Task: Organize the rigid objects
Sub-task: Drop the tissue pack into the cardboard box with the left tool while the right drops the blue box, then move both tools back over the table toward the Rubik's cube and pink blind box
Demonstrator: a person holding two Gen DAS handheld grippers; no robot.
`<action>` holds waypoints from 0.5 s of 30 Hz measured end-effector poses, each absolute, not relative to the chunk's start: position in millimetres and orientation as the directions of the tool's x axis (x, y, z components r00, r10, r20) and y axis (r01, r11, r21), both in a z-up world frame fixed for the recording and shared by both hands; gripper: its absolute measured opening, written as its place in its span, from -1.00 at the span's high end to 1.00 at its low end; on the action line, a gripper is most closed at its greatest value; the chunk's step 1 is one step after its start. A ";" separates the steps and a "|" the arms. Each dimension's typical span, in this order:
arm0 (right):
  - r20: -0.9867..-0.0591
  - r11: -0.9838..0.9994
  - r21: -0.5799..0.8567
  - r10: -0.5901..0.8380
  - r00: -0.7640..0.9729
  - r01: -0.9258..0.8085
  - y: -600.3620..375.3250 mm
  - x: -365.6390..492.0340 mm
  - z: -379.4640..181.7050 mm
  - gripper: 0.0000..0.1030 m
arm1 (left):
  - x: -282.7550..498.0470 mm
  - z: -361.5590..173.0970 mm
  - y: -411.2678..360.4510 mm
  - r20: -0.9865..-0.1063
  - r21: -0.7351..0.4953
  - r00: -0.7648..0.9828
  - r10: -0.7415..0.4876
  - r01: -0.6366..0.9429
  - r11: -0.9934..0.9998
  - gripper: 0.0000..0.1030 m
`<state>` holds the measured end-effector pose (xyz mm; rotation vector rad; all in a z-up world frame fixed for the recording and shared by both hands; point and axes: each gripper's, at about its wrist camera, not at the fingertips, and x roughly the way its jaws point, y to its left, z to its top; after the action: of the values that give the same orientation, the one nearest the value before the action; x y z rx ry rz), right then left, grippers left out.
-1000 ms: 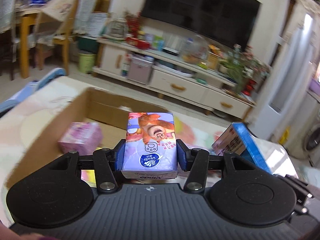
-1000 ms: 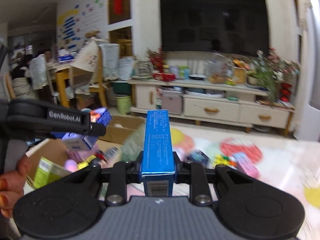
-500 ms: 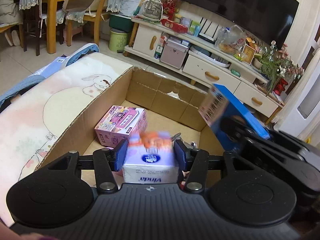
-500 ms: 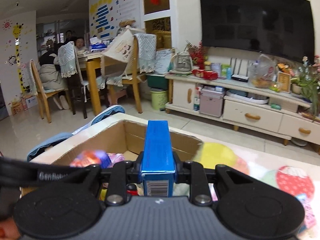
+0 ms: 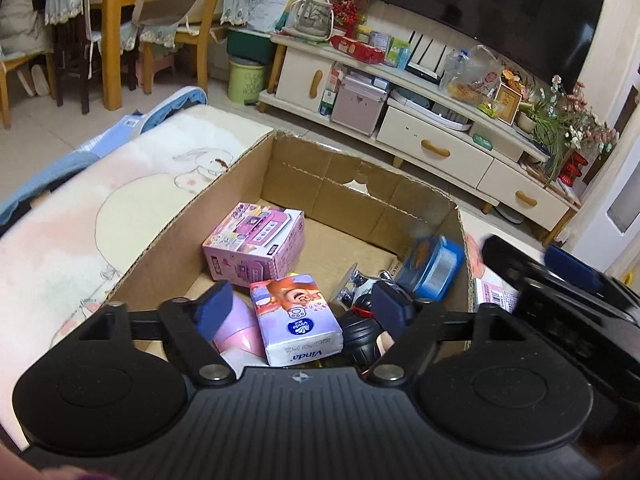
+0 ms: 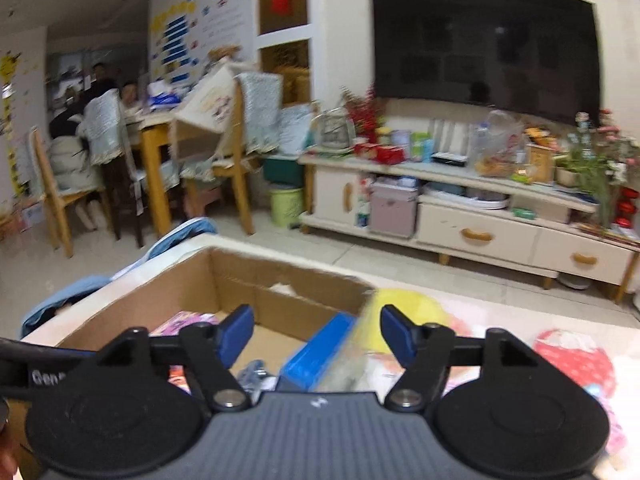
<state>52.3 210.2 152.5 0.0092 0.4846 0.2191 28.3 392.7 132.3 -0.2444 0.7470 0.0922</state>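
My left gripper (image 5: 302,306) is open above the cardboard box (image 5: 168,236). The purple Vinda tissue pack (image 5: 298,318) lies loose between the jaws, inside the box on other items. My right gripper (image 6: 316,330) is open above the same box (image 6: 168,298). The blue box (image 6: 318,350) lies below it against the box's right wall, blurred; it also shows in the left wrist view (image 5: 434,266). A pink toy box (image 5: 254,242) stands on the box floor.
The box sits on a pale rabbit-print mat (image 5: 80,216). The right gripper's body (image 5: 560,304) is at the box's right edge. More packets (image 6: 572,360) lie on the mat to the right. A TV cabinet (image 6: 460,216) and dining chairs (image 6: 224,160) stand beyond.
Both grippers have opened over the cardboard box. The tissue pack has dropped from the left gripper and the blue box from the right gripper into the box.
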 end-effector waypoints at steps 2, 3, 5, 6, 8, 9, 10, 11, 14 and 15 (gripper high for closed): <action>-0.453 0.984 0.073 0.179 0.873 -0.163 199.7 42.1 153.6 -0.54 | 26.2 133.5 389.9 -0.679 -0.179 0.734 -0.004 -0.160 0.971 -0.93; -0.452 0.987 0.073 0.159 0.878 -0.141 195.5 39.3 153.3 -0.57 | 25.3 133.9 389.2 -0.679 -0.183 0.735 -0.009 -0.157 0.971 -0.96; -0.450 0.992 0.074 0.127 0.884 -0.105 186.8 30.6 152.0 -0.59 | 25.1 133.9 387.4 -0.678 -0.192 0.735 -0.019 -0.153 0.969 -0.98; -0.449 0.993 0.075 0.115 0.886 -0.091 183.0 27.1 151.5 -0.60 | 24.6 133.3 386.6 -0.678 -0.192 0.735 -0.021 -0.149 0.970 -0.98; -0.448 0.994 0.079 0.098 0.889 -0.070 176.2 19.5 149.7 -0.62 | 24.6 132.5 385.5 -0.679 -0.189 0.734 -0.027 -0.138 0.972 -0.98; -0.447 0.995 0.079 0.092 0.890 -0.063 173.6 15.8 148.8 -0.63 | 25.0 132.1 384.8 -0.679 -0.189 0.733 -0.032 -0.133 0.973 -0.98; -0.446 0.995 0.077 0.085 0.891 -0.057 171.1 11.4 147.2 -0.64 | 24.5 131.9 383.1 -0.679 -0.190 0.733 -0.036 -0.128 0.973 -0.99; -0.444 0.996 0.071 0.078 0.892 -0.051 168.9 7.6 145.6 -0.65 | 24.1 132.0 382.0 -0.678 -0.191 0.734 -0.041 -0.123 0.974 -0.99; -0.443 0.998 0.053 0.057 0.895 -0.038 166.0 -2.7 141.9 -0.66 | 23.4 132.6 379.6 -0.675 -0.185 0.736 -0.050 -0.103 0.977 -1.00; -0.441 0.998 0.047 0.052 0.896 -0.034 165.2 -6.4 140.9 -0.66 | 23.9 132.6 380.7 -0.675 -0.183 0.736 -0.054 -0.095 0.979 -1.00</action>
<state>-6.4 165.2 140.9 0.0387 0.4580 0.0447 23.9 380.7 132.6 -0.2112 0.7445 0.0225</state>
